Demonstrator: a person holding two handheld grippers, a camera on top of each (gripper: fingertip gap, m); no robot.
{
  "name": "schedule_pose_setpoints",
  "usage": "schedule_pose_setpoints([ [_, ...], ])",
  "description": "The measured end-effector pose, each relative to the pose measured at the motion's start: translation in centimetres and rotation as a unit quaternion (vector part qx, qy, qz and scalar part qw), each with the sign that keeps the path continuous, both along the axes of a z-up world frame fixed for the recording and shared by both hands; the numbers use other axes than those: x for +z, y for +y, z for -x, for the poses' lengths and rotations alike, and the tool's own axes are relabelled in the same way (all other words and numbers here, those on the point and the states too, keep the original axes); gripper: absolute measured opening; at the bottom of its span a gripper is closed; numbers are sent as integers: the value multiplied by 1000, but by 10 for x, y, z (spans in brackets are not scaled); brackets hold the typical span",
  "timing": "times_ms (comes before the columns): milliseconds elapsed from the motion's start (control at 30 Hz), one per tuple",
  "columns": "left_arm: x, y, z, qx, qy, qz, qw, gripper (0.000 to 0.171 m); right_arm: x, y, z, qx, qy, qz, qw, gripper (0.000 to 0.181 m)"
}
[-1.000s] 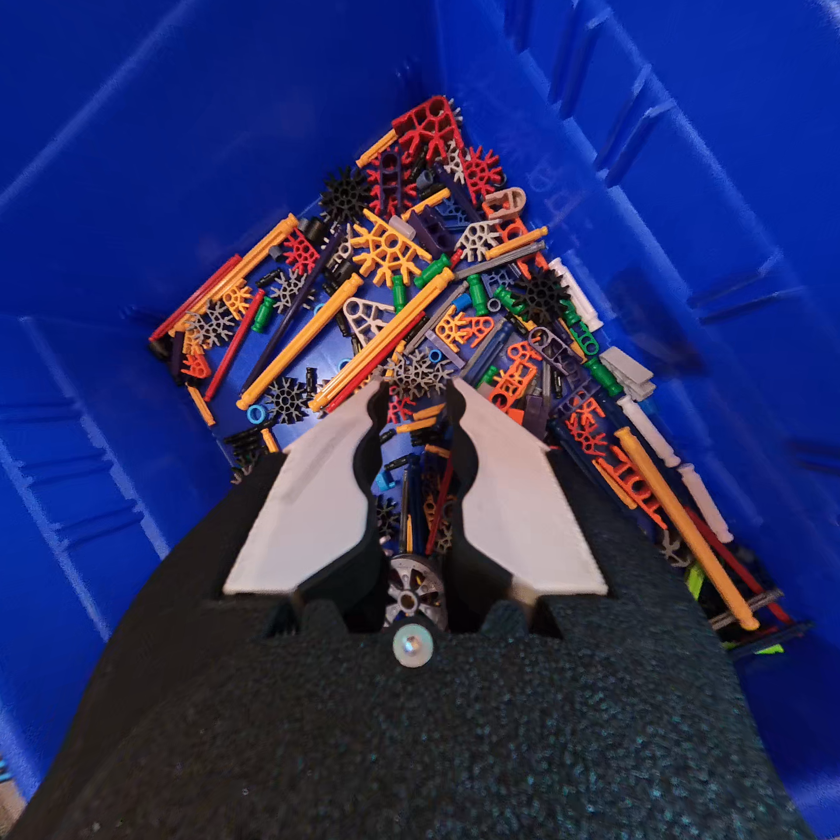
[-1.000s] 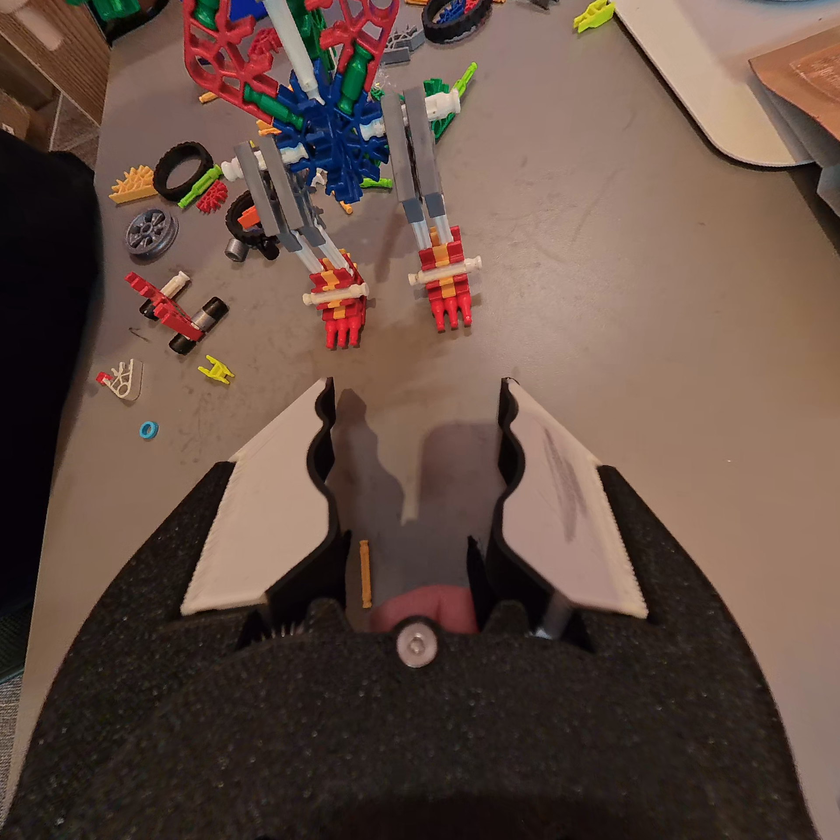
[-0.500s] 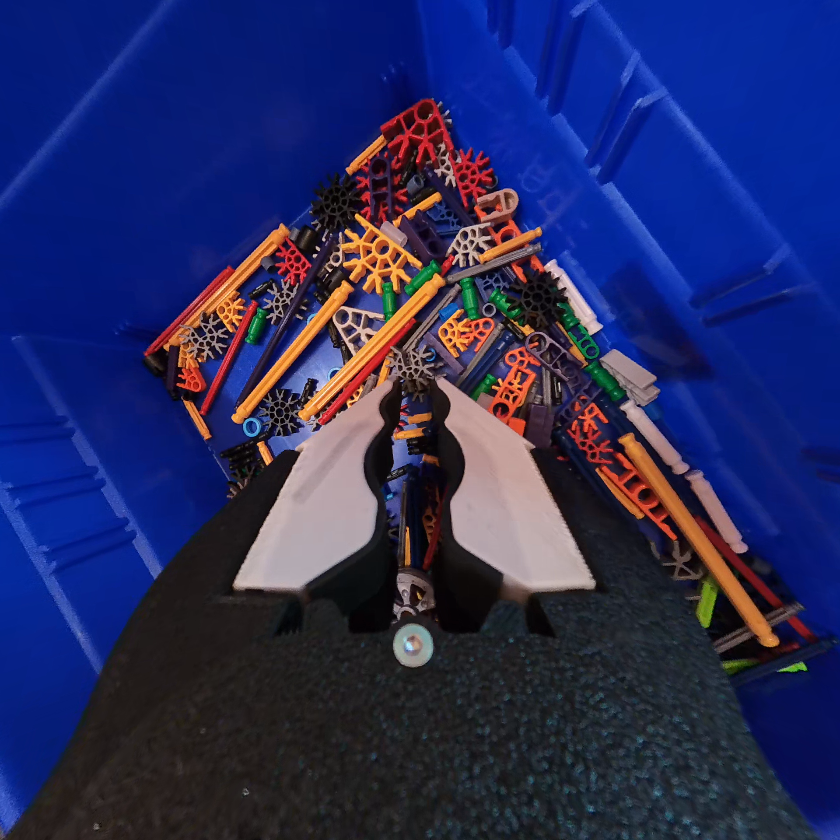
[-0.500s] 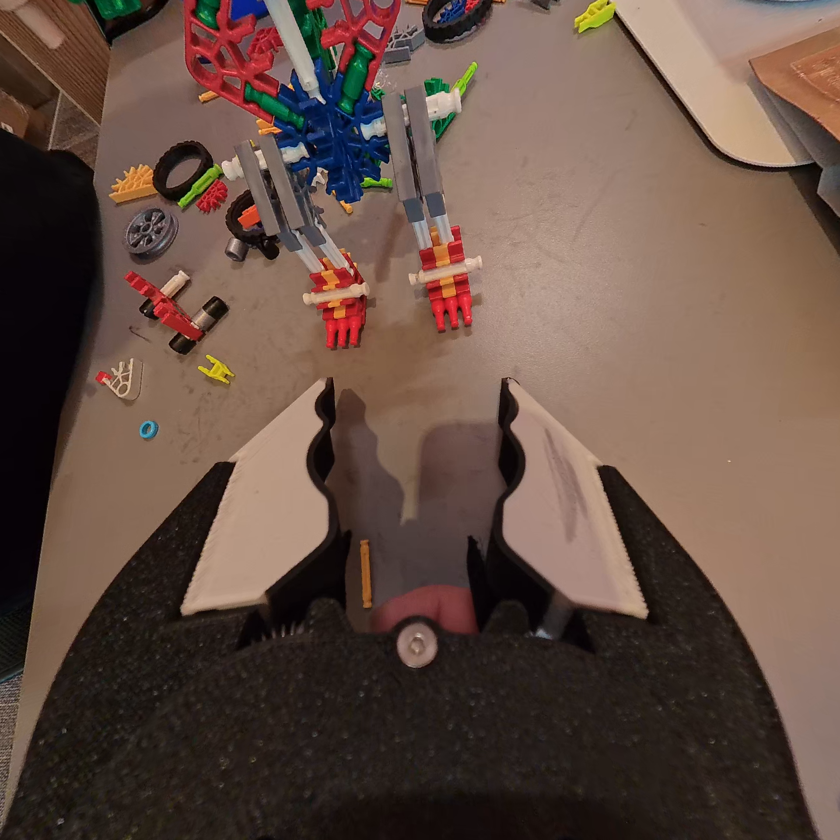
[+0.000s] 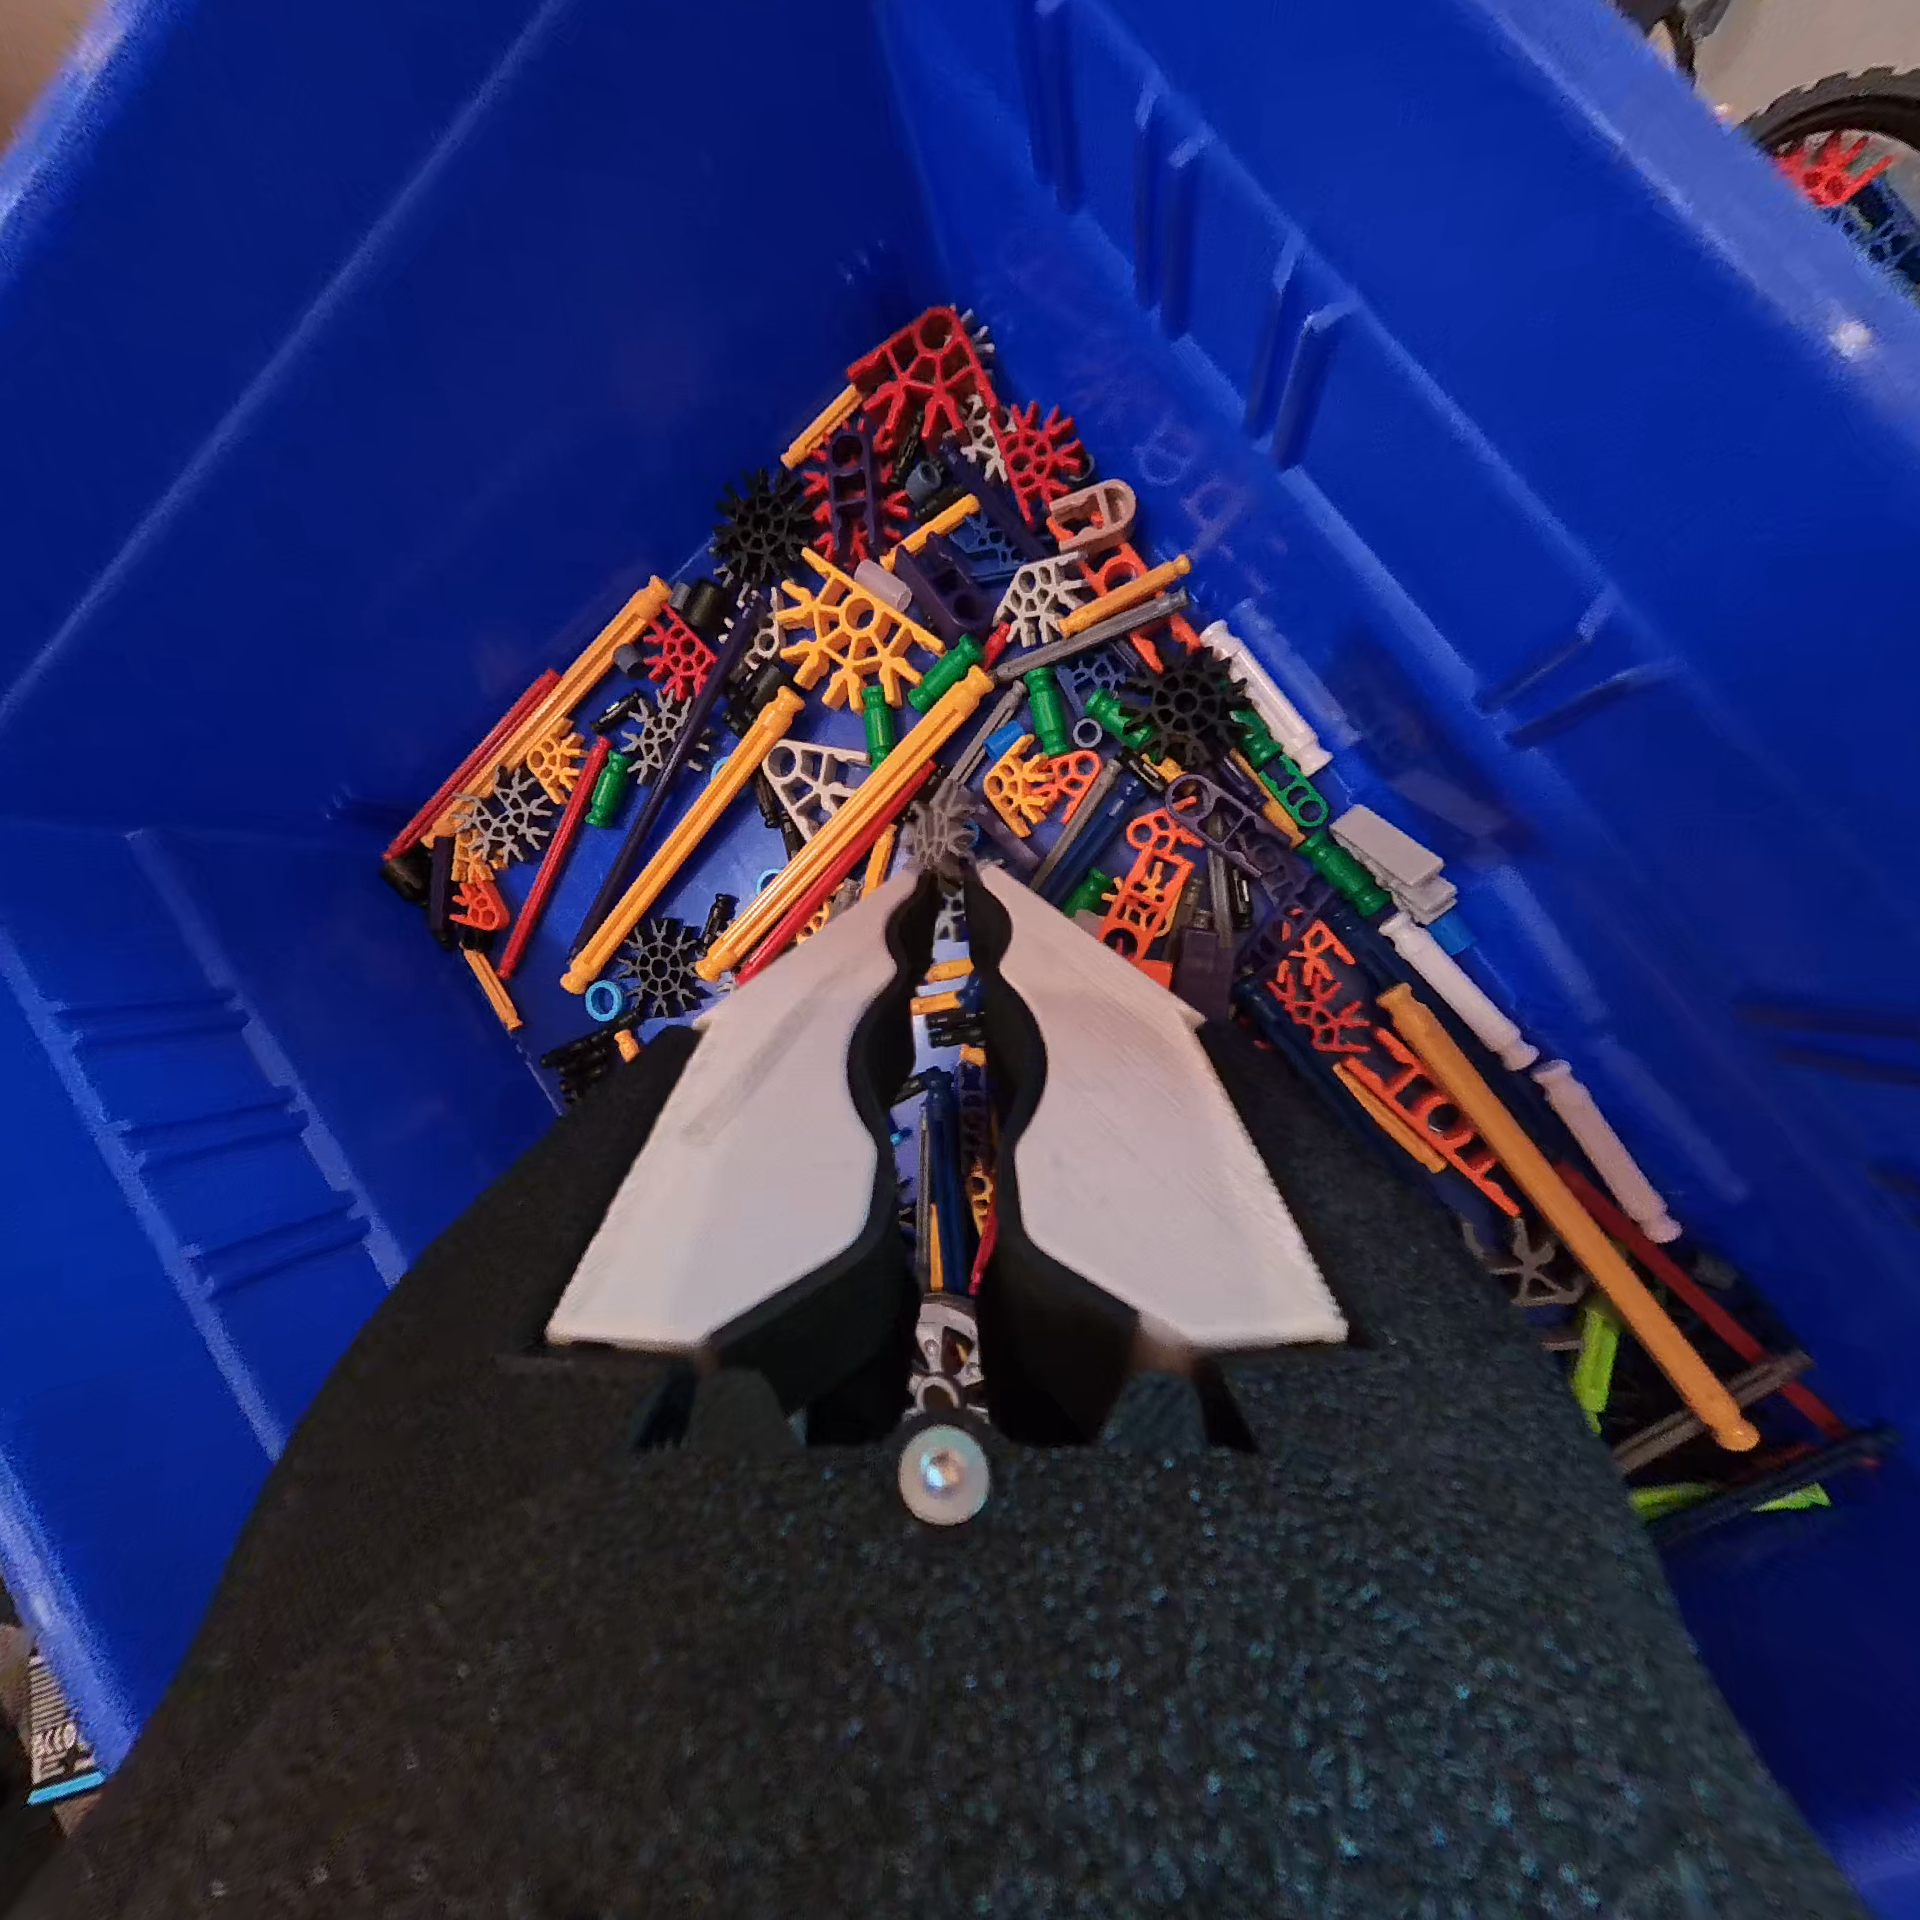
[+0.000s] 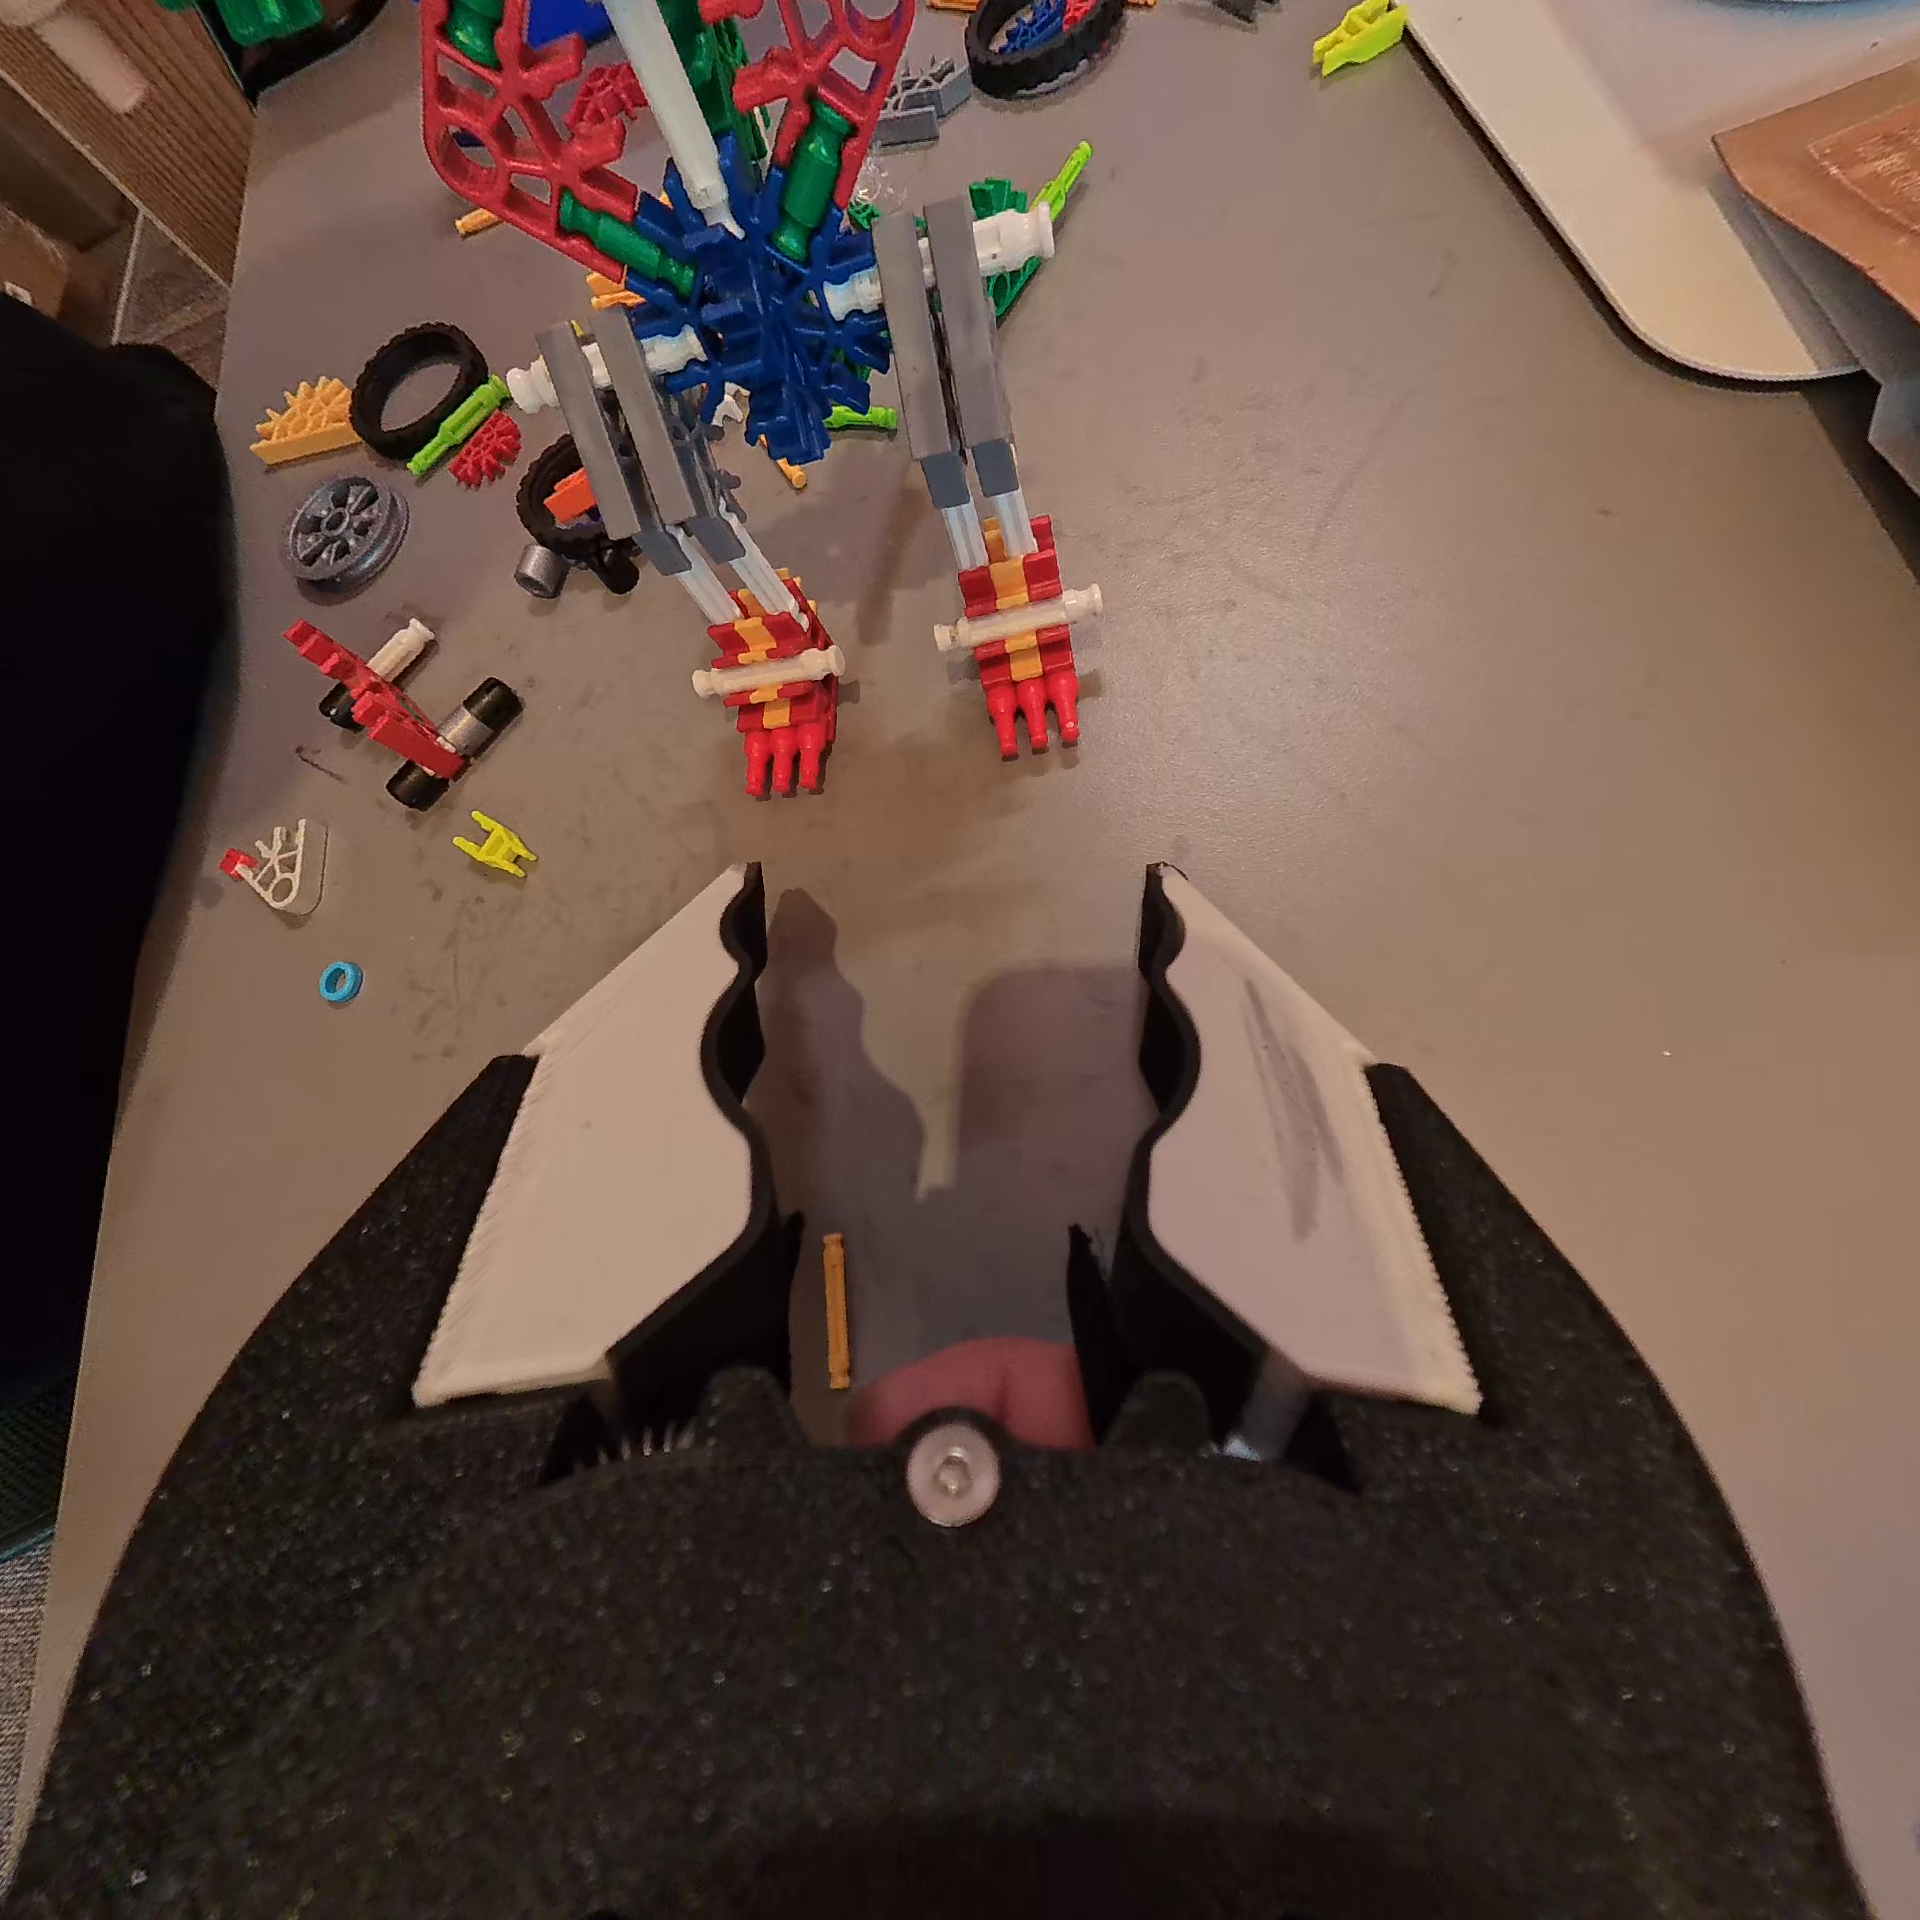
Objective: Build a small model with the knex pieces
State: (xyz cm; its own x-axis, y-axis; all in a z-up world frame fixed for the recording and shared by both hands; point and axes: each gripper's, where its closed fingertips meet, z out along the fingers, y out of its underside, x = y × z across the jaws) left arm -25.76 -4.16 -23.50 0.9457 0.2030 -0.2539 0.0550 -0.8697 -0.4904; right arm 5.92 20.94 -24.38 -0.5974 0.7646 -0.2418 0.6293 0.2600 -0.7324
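In the left wrist view my left gripper (image 5: pixel 948 883) is inside a blue plastic bin (image 5: pixel 416 416), above a pile of rods and connectors (image 5: pixel 852 665). Its jaws are shut on a small grey snowflake connector (image 5: pixel 943 829), which sticks out past the fingertips. In the right wrist view my right gripper (image 6: pixel 951 878) is open and empty, low over a grey table (image 6: pixel 1455 727). Just ahead of it stands a construction-toy figure (image 6: pixel 758 312) with a blue hub, grey legs and two red feet (image 6: pixel 1023 665).
Loose parts lie left of the figure: a black tyre (image 6: pixel 416 390), a grey wheel (image 6: pixel 343 530), a small red axle piece (image 6: pixel 400 707), a blue ring (image 6: pixel 340 982). A short orange rod (image 6: pixel 836 1309) lies between the right jaws. A white board (image 6: pixel 1621 187) lies at the far right. There is about 40 centimetres between the tips of the two grippers. The grey wheel (image 6: pixel 343 530) sits 20 centimetres or so from the ends of my right fingers.
My left gripper's jaws have closed on the grey connector and drawn back from the pile, so more of the bin shows. The right gripper has not moved.
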Motion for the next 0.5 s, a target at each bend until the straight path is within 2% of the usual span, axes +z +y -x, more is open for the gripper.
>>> schedule_pose_setpoints([
  [267,-3,-2,3,5,2,4,1000,4,0,0,0,0,0,-1,1000,72],
  [500,-9,-2,1,5,-9,9,1000,12,0,0,0,0,0,0,1000,72],
])
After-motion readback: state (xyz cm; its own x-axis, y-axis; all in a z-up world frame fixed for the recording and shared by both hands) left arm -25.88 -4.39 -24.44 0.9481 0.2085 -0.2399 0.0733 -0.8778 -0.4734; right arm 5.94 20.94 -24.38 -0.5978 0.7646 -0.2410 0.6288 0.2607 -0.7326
